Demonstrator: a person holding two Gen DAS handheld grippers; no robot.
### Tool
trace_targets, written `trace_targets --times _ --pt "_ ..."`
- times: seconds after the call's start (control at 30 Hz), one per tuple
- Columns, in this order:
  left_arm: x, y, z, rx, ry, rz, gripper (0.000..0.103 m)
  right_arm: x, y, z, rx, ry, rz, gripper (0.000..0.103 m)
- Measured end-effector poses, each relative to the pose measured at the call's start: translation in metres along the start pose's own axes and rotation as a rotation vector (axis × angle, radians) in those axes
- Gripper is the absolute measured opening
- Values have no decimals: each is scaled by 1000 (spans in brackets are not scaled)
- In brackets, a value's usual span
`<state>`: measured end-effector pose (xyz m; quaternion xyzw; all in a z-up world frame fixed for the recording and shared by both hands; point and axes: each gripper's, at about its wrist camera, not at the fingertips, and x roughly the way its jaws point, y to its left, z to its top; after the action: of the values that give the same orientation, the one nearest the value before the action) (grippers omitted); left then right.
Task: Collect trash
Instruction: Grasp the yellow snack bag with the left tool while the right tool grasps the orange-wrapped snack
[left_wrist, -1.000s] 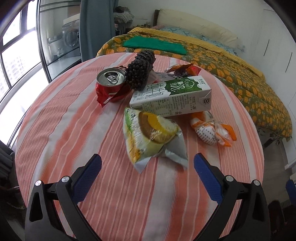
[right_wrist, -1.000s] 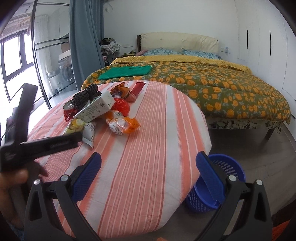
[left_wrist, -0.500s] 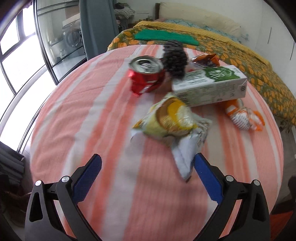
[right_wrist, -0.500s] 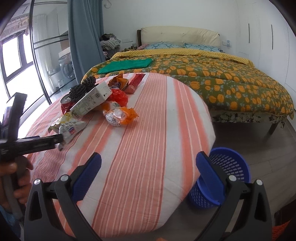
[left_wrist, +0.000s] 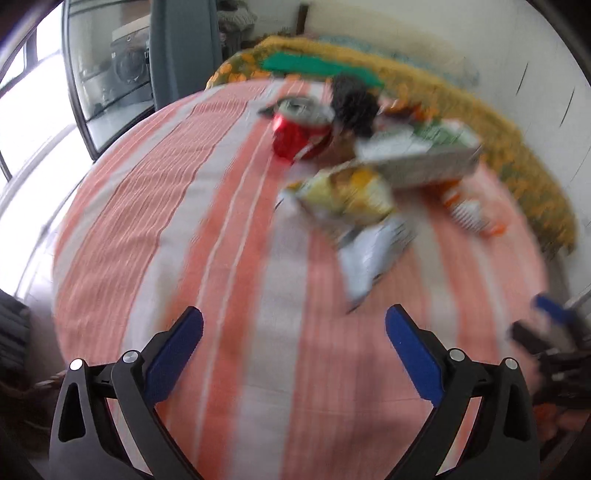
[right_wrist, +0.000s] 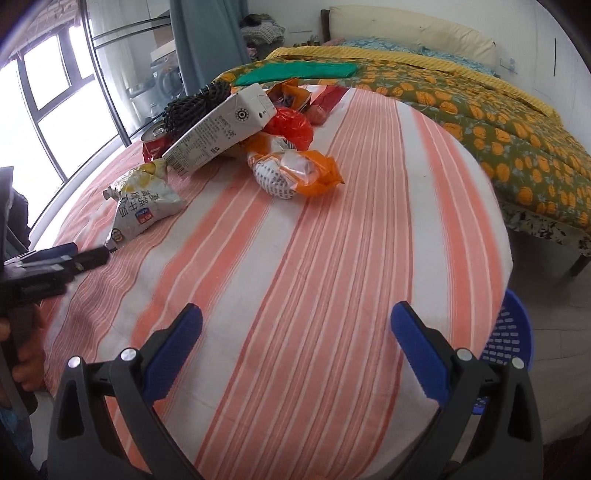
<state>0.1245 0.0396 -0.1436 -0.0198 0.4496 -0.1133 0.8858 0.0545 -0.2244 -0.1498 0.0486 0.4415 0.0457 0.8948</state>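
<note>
Trash lies heaped on the round striped table (right_wrist: 332, 258): a yellow snack bag (left_wrist: 347, 199) (right_wrist: 142, 199), a red can (left_wrist: 299, 133) (right_wrist: 157, 144), a milk carton (left_wrist: 421, 155) (right_wrist: 221, 133), a black pine cone (right_wrist: 195, 101), an orange-and-white wrapper (right_wrist: 295, 171) and red wrappers (right_wrist: 291, 123). My left gripper (left_wrist: 293, 334) hangs open over bare cloth, short of the snack bag; its view is blurred. My right gripper (right_wrist: 295, 332) is open above the table's near edge. The left gripper (right_wrist: 55, 262) also shows at the right wrist view's left edge, held by a hand (right_wrist: 26, 362).
A blue perforated basket (right_wrist: 509, 332) stands on the floor beside the table at the right. A bed (right_wrist: 480, 96) with an orange-flowered cover and a green cloth (right_wrist: 295, 70) lies behind the table. Windows (right_wrist: 55, 74) and a curtain (right_wrist: 207, 37) fill the left.
The left gripper has swung left and pulled back, so the trash now sits up and right in its blurred view. The right gripper has moved in over the table. Both stay open.
</note>
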Motion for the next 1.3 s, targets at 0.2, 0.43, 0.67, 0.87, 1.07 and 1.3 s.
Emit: trace_targets --times 0.2,0.43,0.67,0.87,1.07,1.3 --pt "15 -32 35 -36 -41 -46 98 1 -15 22 2 -38 17 98" --pt "57 -47 60 0 27 97 98 23 -11 74 -112 -43 69 98" --pt "52 -16 63 28 29 77 90 76 3 113 -198 103 122 85" --pt "45 -5 56 71 36 -20 60 74 4 107 -203 145 139 55" --pt "25 -21 41 130 9 -37 45 48 8 88 -199 123 181 55" --pt "-8 -51 17 181 -61 -22 42 16 7 68 -171 75 211 54"
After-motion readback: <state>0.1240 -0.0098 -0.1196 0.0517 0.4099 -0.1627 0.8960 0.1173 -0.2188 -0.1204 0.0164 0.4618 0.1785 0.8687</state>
